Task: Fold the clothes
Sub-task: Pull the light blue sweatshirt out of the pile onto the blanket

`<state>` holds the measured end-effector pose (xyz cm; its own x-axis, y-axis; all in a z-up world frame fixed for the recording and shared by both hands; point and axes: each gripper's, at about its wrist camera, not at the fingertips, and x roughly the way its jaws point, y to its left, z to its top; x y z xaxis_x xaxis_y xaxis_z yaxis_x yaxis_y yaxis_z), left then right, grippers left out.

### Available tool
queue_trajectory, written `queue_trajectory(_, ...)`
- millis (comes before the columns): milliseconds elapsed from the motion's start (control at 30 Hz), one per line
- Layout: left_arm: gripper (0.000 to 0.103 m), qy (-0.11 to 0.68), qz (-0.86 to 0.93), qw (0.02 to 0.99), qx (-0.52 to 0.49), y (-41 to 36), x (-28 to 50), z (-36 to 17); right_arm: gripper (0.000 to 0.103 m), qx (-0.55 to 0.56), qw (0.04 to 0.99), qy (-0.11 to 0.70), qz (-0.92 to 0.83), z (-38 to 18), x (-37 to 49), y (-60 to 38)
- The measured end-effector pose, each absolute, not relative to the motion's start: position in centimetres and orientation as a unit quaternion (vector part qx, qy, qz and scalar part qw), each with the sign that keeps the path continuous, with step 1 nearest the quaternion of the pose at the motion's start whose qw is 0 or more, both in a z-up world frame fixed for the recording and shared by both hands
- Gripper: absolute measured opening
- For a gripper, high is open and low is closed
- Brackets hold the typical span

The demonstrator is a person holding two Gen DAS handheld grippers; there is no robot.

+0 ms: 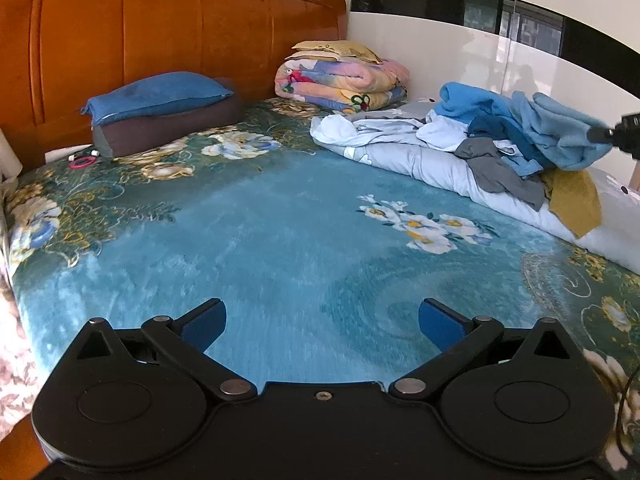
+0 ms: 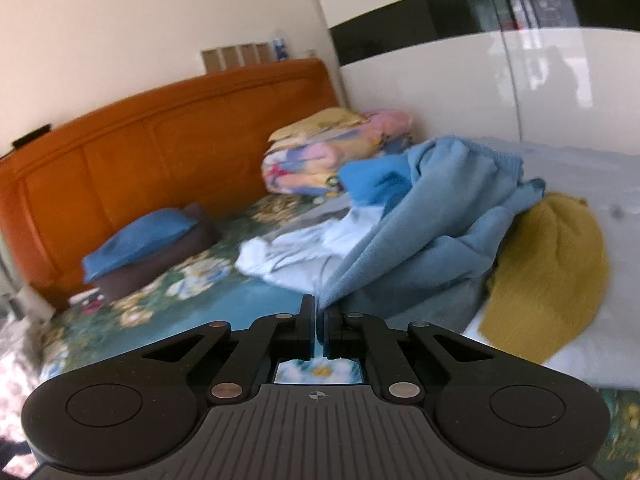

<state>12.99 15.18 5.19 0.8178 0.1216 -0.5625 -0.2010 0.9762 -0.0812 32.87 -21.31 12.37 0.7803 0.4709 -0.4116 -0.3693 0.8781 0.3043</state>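
A pile of clothes lies on a white duvet [image 1: 432, 164] along the bed's right side: a light blue fleece garment [image 1: 560, 128], a grey piece [image 1: 496, 172], a mustard yellow knit [image 1: 576, 200] and pale blue items. My left gripper [image 1: 322, 320] is open and empty, low over the teal floral bedspread [image 1: 280, 240]. My right gripper [image 2: 319, 312] is shut on an edge of the light blue fleece garment [image 2: 432, 216] and lifts it from the pile; the mustard knit [image 2: 548, 272] lies beside it. The right gripper's tip shows in the left wrist view [image 1: 616, 134] at the fleece.
An orange wooden headboard [image 1: 160, 40] stands at the back. A blue pillow [image 1: 156, 94] lies on a brown bolster [image 1: 160, 128]. A folded floral quilt [image 1: 340, 80] sits in the far corner by the glossy white wardrobe [image 1: 460, 52]. A pink hair tie [image 1: 82, 162] lies near the pillows.
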Motion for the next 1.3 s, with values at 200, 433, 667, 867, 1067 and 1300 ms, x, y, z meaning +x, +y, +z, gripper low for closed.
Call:
queue_trajectory(200,0.102,0.28,0.088,0.953,-0.073,15.1,10.6,5.7,0.002,0.11,0.913,0.257,0.296,11.4,28.1,-20.2)
queue_trajectory(433,0.102,0.274,0.093,0.953,-0.091,15.5,8.3,6.0,0.002,0.093,0.867,0.316,0.375,9.4,20.3,-17.2)
queue_trajectory(667,0.102,0.275,0.091,0.953,-0.09,15.5,6.3,6.0,0.002,0.08,0.806,0.402,0.426,5.3,13.4,-14.6)
queue_trajectory(867,0.102,0.278,0.091,0.952,-0.095,15.7,5.6,5.6,0.003,0.055,0.787,0.439,0.431,2.9,9.9,-13.0)
queue_trajectory(1067,0.102,0.288,0.089,0.948,-0.101,15.9,5.9,4.7,0.022,0.06,0.812,0.406,0.415,5.5,10.2,-15.0)
queue_trajectory(1300,0.102,0.311,0.064,0.943,-0.096,15.5,8.9,3.4,0.031,0.067,0.873,0.358,0.324,7.0,14.8,-18.5)
